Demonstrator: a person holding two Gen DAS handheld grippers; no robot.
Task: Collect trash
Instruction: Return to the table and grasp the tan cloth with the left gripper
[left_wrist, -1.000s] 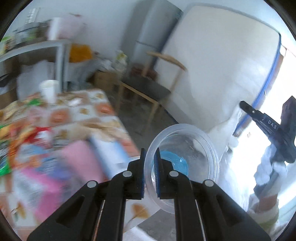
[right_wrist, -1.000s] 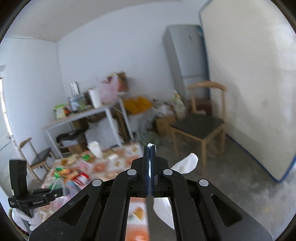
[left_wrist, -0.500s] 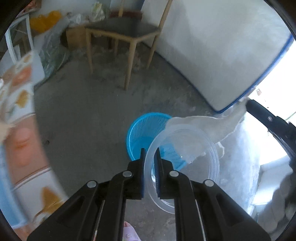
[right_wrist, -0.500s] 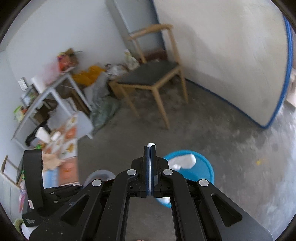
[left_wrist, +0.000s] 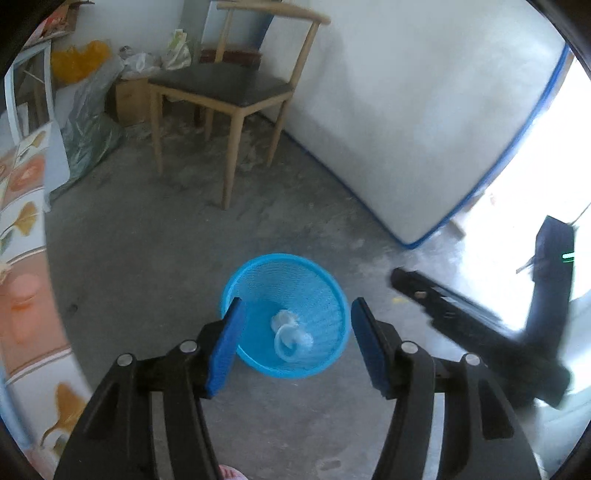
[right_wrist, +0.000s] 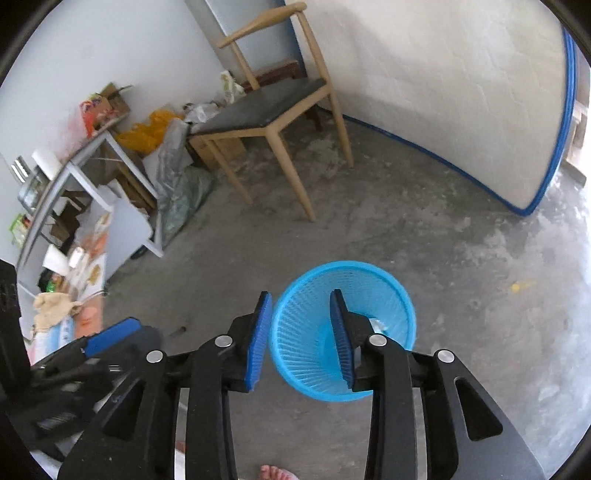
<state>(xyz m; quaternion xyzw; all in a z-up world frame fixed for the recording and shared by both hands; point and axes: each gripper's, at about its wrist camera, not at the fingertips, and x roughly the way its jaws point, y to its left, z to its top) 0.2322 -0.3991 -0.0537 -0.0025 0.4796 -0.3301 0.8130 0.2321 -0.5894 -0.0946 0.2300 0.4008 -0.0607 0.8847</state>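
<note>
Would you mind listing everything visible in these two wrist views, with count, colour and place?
Waste basket: one, blue mesh, on the concrete floor below both grippers.
Clear plastic container: one, transparent, lying at the basket's bottom with some pale crumpled trash.
Chair: one, light wood with dark seat, beyond the basket by the wall.
Mattress: one, white with blue edging, leaning upright on the right.
Yellow bag: one, among clutter behind the chair.
Shelf table: one, white, far left, holding assorted items.
Patterned table: one, orange and white cloth, left edge.
Left hand-held gripper: one, black with blue pads, open above the basket.
Right hand-held gripper: one, same colours, open above the basket.
</note>
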